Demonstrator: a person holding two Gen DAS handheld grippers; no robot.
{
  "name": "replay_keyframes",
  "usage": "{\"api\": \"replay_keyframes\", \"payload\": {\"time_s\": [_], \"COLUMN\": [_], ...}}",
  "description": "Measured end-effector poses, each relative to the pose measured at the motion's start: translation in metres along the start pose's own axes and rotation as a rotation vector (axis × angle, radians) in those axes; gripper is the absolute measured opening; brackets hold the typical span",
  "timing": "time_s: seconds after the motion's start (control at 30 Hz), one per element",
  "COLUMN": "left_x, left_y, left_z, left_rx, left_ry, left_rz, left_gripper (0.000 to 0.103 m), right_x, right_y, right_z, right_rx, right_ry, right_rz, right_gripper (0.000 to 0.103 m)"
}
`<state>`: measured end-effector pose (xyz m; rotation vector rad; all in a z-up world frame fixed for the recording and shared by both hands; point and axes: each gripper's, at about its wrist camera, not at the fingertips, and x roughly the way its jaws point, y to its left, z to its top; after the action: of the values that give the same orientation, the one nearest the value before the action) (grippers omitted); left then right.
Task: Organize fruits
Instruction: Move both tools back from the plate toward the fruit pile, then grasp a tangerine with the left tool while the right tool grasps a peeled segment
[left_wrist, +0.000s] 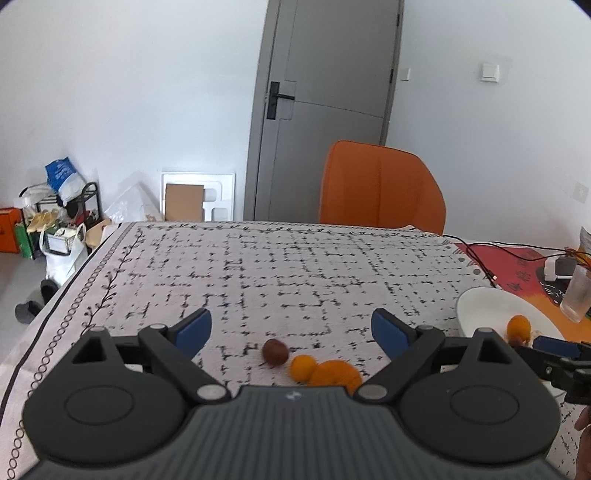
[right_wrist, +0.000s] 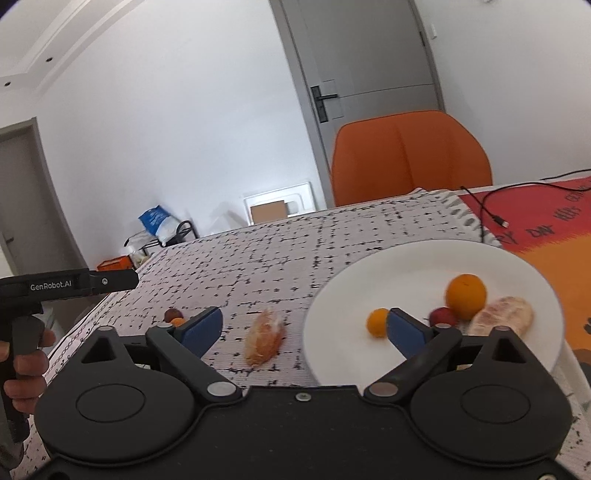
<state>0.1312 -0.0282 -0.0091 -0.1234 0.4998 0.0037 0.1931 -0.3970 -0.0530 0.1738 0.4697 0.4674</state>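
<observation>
Round white ceramic plate (right_wrist: 424, 266) holds, left to right: small orange citrus (right_wrist: 376, 322), red round fruit (right_wrist: 442, 316), large orange (right_wrist: 465, 295), peeled pinkish segment (right_wrist: 504, 315). Left of the plate, on the black-patterned white tablecloth (right_wrist: 277, 258): brown round fruit (left_wrist: 275, 352), two orange pieces (left_wrist: 325, 371), peeled wedge (right_wrist: 264, 341). Left gripper (left_wrist: 291, 330) and right gripper (right_wrist: 304, 326) both spread, empty. Orange chair (right_wrist: 410, 155) behind.

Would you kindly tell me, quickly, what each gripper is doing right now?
Left gripper: open, holding nothing, above loose fruit on the tablecloth.
Right gripper: open, holding nothing, at the white plate's edge.
</observation>
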Motion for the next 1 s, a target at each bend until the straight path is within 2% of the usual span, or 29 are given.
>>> {"api": "replay_keyframes", "payload": {"time_s": [0.17, 0.4, 0.6, 1.0], "left_x": [0.0, 0.004, 0.012, 0.029], "left_y": [0.011, 0.013, 0.012, 0.005], "left_z": [-0.006, -0.014, -0.023, -0.034], "left_rx": [-0.026, -0.055, -0.105, -0.159], "left_ry": [0.016, 0.039, 0.078, 0.137], "left_rz": [-0.005, -0.022, -0.05, -0.074], "left_gripper": [0.092, 0.092, 0.089, 0.067], "right_x": [0.008, 0.016, 0.022, 0.036], "right_y": [0.011, 0.023, 0.029, 0.037], "right_z": [0.002, 0.004, 0.004, 0.005], "right_rx": [-0.022, -0.061, -0.083, -0.139], "right_ry": [0.019, 0.047, 0.078, 0.114], "right_rz": [0.017, 0.04, 0.052, 0.055], "right_gripper": [0.081, 0.073, 0.061, 0.056]}}
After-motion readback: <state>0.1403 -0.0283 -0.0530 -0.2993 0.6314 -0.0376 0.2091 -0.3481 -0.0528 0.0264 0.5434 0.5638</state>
